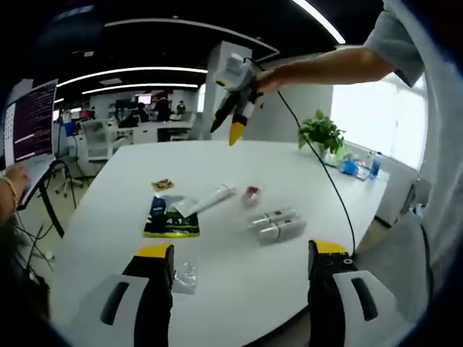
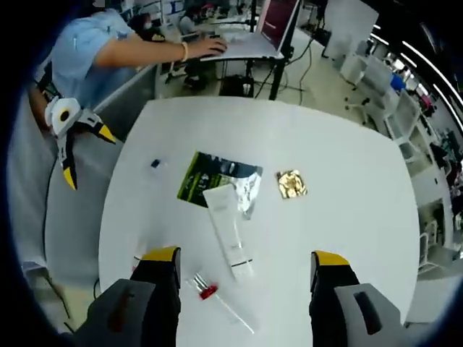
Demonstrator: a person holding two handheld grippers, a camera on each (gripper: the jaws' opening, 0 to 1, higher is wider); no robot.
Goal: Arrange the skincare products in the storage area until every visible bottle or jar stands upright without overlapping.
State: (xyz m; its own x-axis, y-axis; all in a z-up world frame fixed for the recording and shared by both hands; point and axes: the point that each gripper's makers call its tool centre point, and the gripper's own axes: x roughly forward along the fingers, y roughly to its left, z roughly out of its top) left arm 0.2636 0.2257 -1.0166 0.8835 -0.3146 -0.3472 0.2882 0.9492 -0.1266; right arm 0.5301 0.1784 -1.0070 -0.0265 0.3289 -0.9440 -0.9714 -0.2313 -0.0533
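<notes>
Both tongs, left and right, are held released above the table; white tube lies flat, ungrasped.

White rounded table. Lying flat on top: dark green packet, white tube beside it, small gold packet, clear sachet, red-capped vial, two small bottles side by side.

Both grippers have black jaws with yellow tips and grey bodies. The right gripper trails a thin black cable over the white table. The person wears a light grey short sleeve.
</notes>
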